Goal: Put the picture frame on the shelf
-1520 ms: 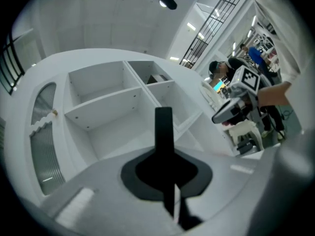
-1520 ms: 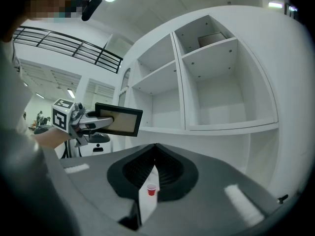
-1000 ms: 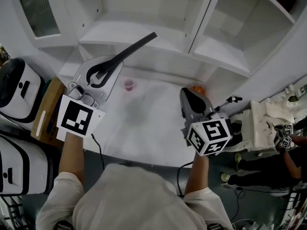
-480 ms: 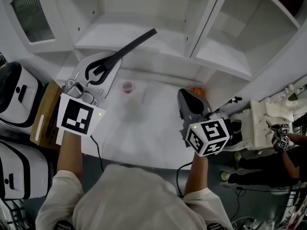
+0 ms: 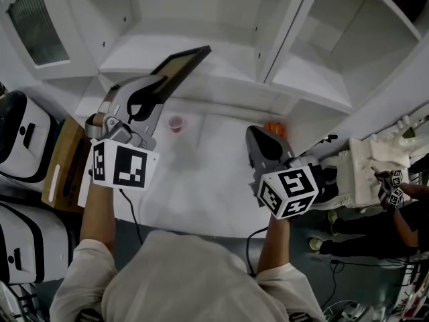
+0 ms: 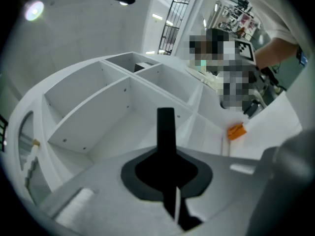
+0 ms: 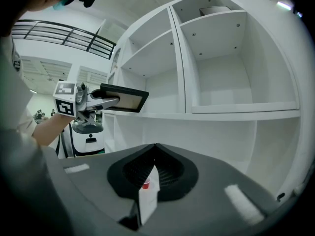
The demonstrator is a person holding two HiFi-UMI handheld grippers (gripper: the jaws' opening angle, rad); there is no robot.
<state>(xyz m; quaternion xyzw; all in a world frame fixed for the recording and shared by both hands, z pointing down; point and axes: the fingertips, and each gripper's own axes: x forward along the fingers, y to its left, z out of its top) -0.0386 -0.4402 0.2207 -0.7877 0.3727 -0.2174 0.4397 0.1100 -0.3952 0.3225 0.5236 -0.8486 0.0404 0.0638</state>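
Note:
The picture frame [image 5: 179, 66], black-edged with a tan face, is held in the air in front of the white shelf unit [image 5: 228, 69]. My left gripper [image 5: 151, 90] is shut on its near end. In the left gripper view the frame [image 6: 166, 129] shows edge-on as a black bar sticking out of the left gripper [image 6: 170, 183], pointing at the shelf compartments [image 6: 98, 127]. The right gripper view shows the frame [image 7: 123, 98] level with the lower shelf board [image 7: 221, 107]. My right gripper [image 5: 263, 141] is shut and empty, low over the white table [image 5: 208, 180].
A small pink cup [image 5: 175, 123] stands on the table near the shelf foot, and an orange object [image 5: 276, 125] lies to its right. White machines [image 5: 20, 133] and a brown box [image 5: 64, 159] stand left. A white ornate piece [image 5: 372, 173] and a person's hand [image 5: 402, 196] are at right.
My left gripper has rolled and shifted slightly left, so the frame, seen edge-on before, now shows its tan face. The right gripper has barely moved.

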